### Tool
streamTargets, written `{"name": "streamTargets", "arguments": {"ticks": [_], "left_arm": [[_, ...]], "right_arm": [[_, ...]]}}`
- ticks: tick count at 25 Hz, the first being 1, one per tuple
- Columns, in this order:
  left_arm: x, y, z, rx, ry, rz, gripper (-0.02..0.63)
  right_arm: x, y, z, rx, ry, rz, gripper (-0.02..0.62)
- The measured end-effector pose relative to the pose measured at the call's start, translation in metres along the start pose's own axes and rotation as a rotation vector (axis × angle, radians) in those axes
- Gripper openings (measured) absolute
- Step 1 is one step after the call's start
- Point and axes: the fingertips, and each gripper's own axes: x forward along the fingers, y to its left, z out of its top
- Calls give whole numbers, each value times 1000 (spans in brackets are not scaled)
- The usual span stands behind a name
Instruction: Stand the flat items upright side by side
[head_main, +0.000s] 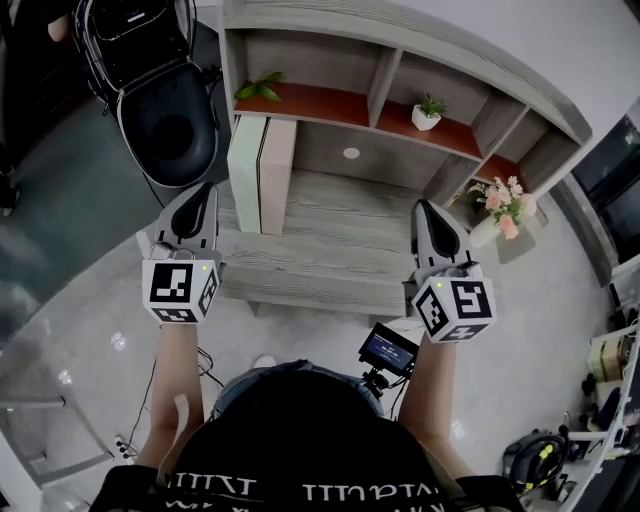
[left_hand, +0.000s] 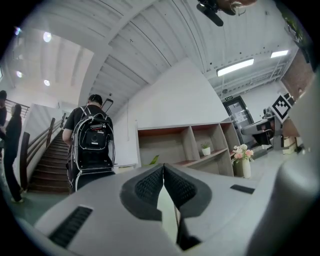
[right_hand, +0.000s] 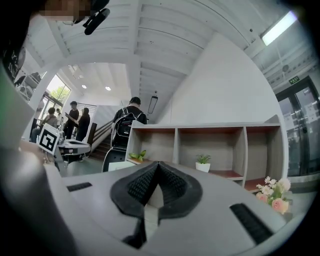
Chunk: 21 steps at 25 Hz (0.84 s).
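Two flat items stand upright side by side at the left end of the lower shelf: a pale green one (head_main: 244, 172) and a pink one (head_main: 276, 176) touching it. My left gripper (head_main: 207, 190) hovers just left of and in front of them, near the shelf's front edge. Its jaws are shut with nothing between them (left_hand: 163, 167). My right gripper (head_main: 424, 207) hangs over the right part of the lower shelf, far from the items. It is also shut and empty (right_hand: 158, 164).
The grey wood shelf unit (head_main: 330, 240) has upper compartments holding green leaves (head_main: 260, 88) and a small potted plant (head_main: 426, 115). A vase of flowers (head_main: 503, 208) stands at its right end. A person with a black backpack (head_main: 165, 110) stands at the left.
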Motion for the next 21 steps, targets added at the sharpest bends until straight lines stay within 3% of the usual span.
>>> {"name": "streamTargets", "arguments": {"ticks": [21], "left_arm": [[3, -14, 11, -6, -30, -21, 12]], "right_arm": [[2, -4, -9, -22, 18, -12, 14]]}}
